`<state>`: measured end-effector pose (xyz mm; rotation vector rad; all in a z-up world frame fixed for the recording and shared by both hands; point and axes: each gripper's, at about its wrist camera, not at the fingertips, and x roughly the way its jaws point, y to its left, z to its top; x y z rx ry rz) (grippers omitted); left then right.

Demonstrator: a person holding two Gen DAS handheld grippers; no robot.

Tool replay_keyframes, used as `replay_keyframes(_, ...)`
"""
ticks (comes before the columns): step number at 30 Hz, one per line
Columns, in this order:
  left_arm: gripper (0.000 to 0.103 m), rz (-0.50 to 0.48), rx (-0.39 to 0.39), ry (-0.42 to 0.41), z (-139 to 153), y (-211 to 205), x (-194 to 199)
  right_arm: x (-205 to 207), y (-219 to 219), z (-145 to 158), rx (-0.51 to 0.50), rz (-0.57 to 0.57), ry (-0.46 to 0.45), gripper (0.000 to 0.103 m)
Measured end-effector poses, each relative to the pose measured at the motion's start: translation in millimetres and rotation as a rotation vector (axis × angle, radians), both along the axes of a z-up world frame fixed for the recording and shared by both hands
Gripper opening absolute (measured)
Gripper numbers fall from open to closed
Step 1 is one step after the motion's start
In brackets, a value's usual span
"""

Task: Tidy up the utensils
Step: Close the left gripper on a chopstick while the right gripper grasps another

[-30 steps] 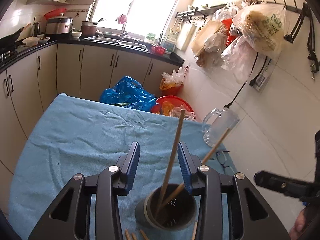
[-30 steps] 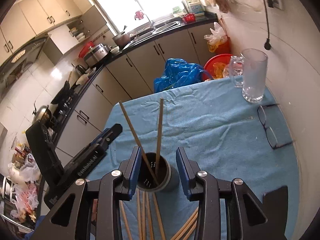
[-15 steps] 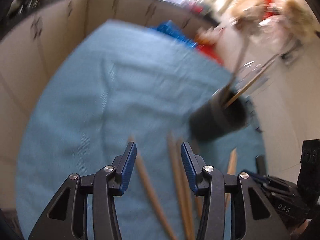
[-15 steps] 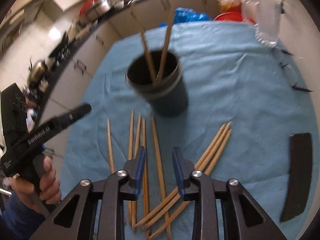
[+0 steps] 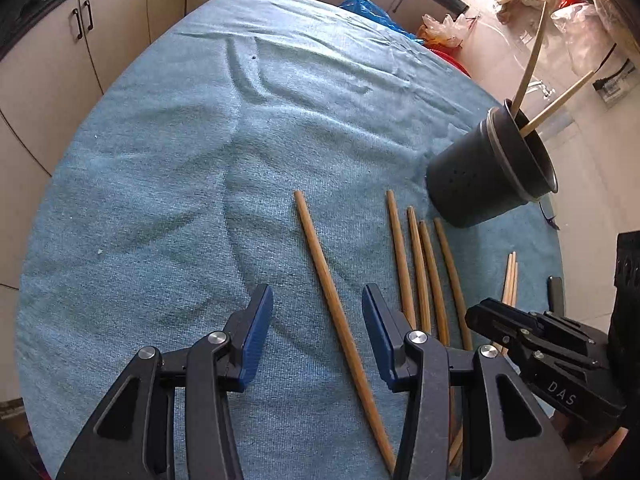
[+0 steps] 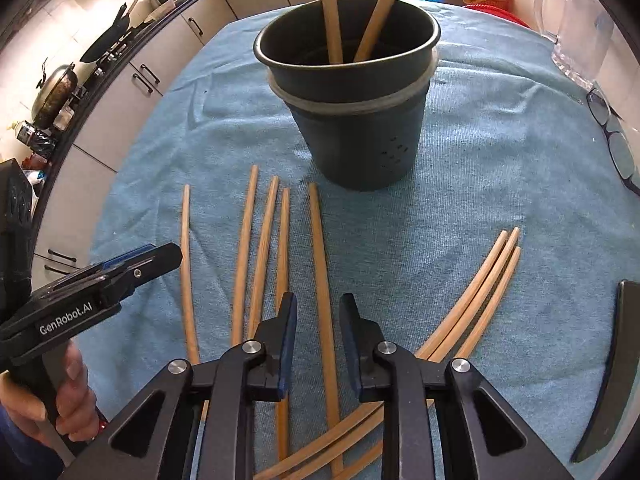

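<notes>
A dark utensil holder (image 6: 348,92) stands upright on the blue cloth (image 6: 480,184) and holds two wooden chopsticks (image 6: 372,16); it also shows in the left wrist view (image 5: 492,176). Several loose chopsticks (image 6: 276,240) lie on the cloth in front of it. My left gripper (image 5: 318,312) is open, low over the cloth, with a single chopstick (image 5: 332,292) lying between its jaws. My right gripper (image 6: 318,320) is open, its jaws either side of another chopstick (image 6: 322,280). Neither jaw pair touches its stick.
A glass mug (image 6: 576,36) and a pair of glasses (image 6: 616,144) sit at the cloth's right side. A dark flat object (image 6: 608,368) lies near the right edge. Kitchen cabinets (image 5: 120,12) run behind the table.
Both grippers have dropped from above the holder down towards the loose chopsticks on the cloth, each now straddling one stick. The holder has not moved.
</notes>
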<state>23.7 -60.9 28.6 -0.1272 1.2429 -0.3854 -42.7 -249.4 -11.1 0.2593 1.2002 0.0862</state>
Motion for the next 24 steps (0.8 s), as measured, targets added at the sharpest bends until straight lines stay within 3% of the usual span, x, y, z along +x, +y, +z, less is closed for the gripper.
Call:
replay_keyframes(10,0.045,-0.001,0.046,-0.002,-5,-11,6,3,4,-1,-0.012,0.008,0.012,0.024)
replay_keyframes(13,0.045,-0.017,0.115,-0.014,-5,-21,8,7,7,-6,-0.018,0.006,0.026,0.024)
replay_keyframes(18,0.025,-0.044,0.278,-0.083,-6,-39,6,15,16,-12,-0.054,0.014,0.027,0.017)
replay_keyframes(20,0.013,-0.050,0.287,-0.098,-6,-37,6,19,19,-12,-0.071,0.020,0.026,0.008)
replay_keyframes(24,0.006,-0.052,0.221,-0.062,-4,-25,7,20,20,-12,-0.069,0.035,0.032,0.007)
